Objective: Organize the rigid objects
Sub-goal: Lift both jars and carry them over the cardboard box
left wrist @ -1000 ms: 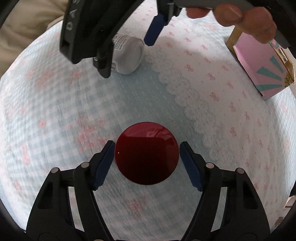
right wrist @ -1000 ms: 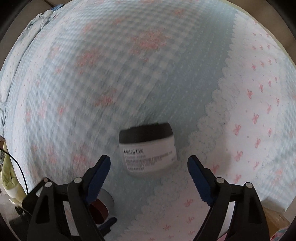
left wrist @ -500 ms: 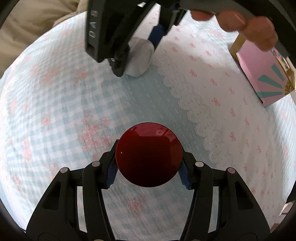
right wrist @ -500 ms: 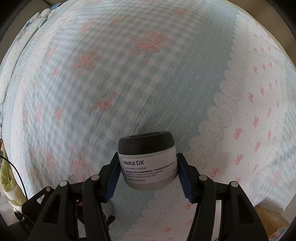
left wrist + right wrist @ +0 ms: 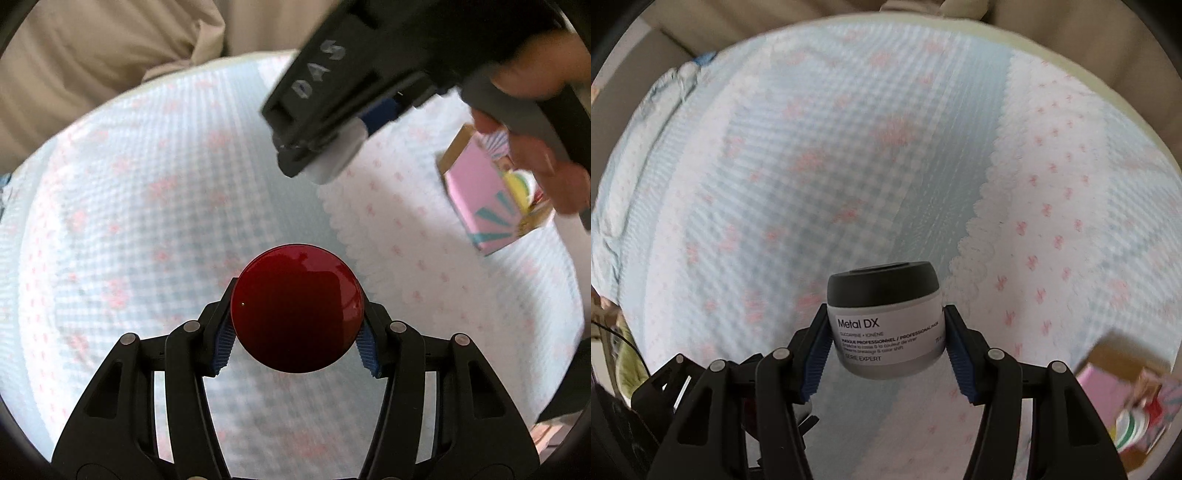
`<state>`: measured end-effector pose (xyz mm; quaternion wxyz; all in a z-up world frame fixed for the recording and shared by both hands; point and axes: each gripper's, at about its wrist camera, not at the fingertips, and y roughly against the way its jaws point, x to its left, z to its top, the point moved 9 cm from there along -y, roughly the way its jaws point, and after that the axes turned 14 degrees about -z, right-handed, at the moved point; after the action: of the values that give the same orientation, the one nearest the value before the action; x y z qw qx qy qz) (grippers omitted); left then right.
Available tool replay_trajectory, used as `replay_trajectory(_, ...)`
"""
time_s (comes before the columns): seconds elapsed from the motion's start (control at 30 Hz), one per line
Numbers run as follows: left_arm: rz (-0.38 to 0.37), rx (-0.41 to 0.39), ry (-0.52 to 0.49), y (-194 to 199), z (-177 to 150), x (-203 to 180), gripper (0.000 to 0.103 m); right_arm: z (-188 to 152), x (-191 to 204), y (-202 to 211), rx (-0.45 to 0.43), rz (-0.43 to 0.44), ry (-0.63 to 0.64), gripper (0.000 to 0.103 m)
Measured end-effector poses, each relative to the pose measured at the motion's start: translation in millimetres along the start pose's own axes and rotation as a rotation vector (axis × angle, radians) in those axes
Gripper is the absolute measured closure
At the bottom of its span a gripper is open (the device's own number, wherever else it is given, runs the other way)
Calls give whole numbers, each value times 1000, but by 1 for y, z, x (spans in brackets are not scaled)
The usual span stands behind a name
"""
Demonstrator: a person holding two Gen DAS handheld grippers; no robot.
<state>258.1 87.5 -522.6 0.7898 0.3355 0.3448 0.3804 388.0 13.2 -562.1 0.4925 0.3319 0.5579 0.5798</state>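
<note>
My left gripper point(image 5: 295, 350) is shut on a round jar with a glossy dark red lid point(image 5: 297, 308) and holds it above the bed cover. My right gripper point(image 5: 886, 363) is shut on a white "Metal DX" jar point(image 5: 886, 332) with a dark grey lid, also lifted off the cover. In the left wrist view the right gripper shows at the upper right, with the white jar's base point(image 5: 336, 155) between its jaws.
A light blue gingham and white bow-print bed cover point(image 5: 849, 184) spreads below both grippers. A pink cardboard box point(image 5: 491, 199) with items inside lies at the right; it also shows in the right wrist view point(image 5: 1123, 402). Beige bedding point(image 5: 92, 62) lies beyond the cover.
Both grippers closed on their jars, the left on the red-lidded one and the right on the white one. Both then lifted the jars off the cover.
</note>
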Motion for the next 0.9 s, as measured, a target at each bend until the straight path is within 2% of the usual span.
replay_trajectory(0.23,-47,-66,-24,79,27,-35,52,-28,-21,96,-68,37,-135,49)
replay_trajectory(0.37,-75,-86,-36,105,41,-55,52,-53,-45,150,-109,32,-191,49)
replay_trajectory(0.5,-94,-109,-63,128,59,-86,52,-78,-73,184,-146,12,-236,49)
replay_trajectory(0.7,-121,-138,-73,139,89,-146,52,-124,-133,217,-172,1,-320,49)
replay_trajectory(0.9,-130,-145,-67,123,115,-212,52,-162,-205,225,-172,-23,-344,49)
